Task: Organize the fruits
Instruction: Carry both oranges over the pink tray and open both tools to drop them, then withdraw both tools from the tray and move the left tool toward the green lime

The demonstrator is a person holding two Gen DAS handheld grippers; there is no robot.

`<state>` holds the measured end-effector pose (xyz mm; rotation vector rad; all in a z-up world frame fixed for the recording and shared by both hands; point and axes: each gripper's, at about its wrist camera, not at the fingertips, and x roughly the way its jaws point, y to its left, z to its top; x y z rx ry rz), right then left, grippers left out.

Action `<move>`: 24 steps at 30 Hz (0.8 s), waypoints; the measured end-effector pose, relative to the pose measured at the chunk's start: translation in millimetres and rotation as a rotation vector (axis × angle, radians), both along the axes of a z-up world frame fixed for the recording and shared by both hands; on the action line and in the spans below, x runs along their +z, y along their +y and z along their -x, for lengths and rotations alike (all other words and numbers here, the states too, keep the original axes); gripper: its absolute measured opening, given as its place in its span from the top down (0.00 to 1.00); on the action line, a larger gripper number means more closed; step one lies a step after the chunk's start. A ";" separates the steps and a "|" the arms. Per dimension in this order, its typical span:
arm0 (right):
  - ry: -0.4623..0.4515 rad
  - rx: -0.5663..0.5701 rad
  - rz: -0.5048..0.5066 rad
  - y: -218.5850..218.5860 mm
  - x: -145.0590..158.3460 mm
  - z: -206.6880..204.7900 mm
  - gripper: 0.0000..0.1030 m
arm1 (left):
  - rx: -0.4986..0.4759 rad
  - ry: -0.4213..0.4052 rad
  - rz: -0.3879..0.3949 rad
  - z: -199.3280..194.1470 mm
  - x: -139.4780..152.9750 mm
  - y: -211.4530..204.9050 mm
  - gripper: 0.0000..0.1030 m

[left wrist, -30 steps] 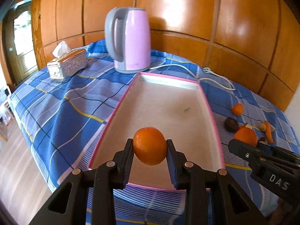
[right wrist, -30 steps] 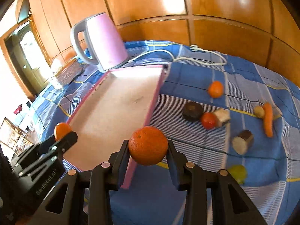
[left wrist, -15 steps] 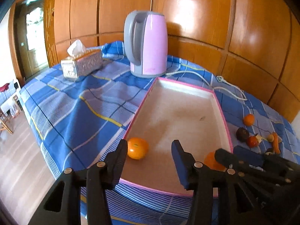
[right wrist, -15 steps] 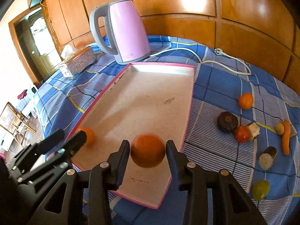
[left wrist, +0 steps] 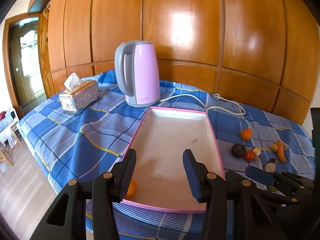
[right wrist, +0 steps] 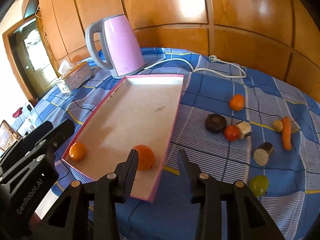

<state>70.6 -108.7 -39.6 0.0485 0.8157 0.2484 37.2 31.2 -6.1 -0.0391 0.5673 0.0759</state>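
Note:
A pink-rimmed white tray [right wrist: 136, 110] lies on the blue checked cloth. Two oranges rest at its near end: a small one [right wrist: 77, 151] in the left corner and a bigger one [right wrist: 145, 157] near the right rim. My left gripper [left wrist: 159, 154] hangs open and empty above the tray's [left wrist: 172, 140] near end, and its left finger half hides the small orange [left wrist: 131, 189]. My right gripper [right wrist: 158, 153] is open too, raised over the tray's near right corner, with the bigger orange just behind its left finger and nothing between the jaws.
To the right of the tray lie a small orange [right wrist: 237, 102], a dark round fruit [right wrist: 216, 123], a tomato [right wrist: 232, 133], a carrot [right wrist: 286, 133] and a green fruit [right wrist: 259, 185]. A pink kettle [right wrist: 118, 46] with its white cable and a tissue box [right wrist: 77, 76] stand behind.
Both grippers have let go of their oranges, which now lie in the tray. Both have lifted and drawn back from the tray.

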 end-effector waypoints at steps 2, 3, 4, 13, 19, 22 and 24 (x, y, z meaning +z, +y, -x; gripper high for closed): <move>-0.004 -0.003 -0.001 -2.0 0.9 2.6 0.61 | -0.007 -0.007 -0.008 2.3 2.0 -3.1 0.52; -0.005 -0.005 -0.001 -2.9 0.9 3.6 0.61 | -0.010 -0.011 -0.011 3.7 3.2 -4.7 0.52; -0.005 -0.007 -0.001 -3.5 1.0 4.5 0.61 | -0.014 -0.015 -0.014 5.1 4.3 -6.0 0.52; -0.011 -0.054 0.000 -19.6 0.6 12.8 0.61 | -0.070 -0.041 -0.042 13.2 11.5 -24.3 0.52; -0.015 -0.102 -0.005 -38.5 1.1 17.8 0.61 | -0.115 -0.052 -0.057 19.5 13.9 -39.5 0.52; -0.014 -0.126 -0.007 -47.3 0.6 19.9 0.61 | -0.141 -0.054 -0.069 21.5 14.1 -48.7 0.52; -0.013 -0.141 -0.010 -53.7 0.2 21.1 0.61 | -0.158 -0.052 -0.074 22.0 13.9 -53.6 0.52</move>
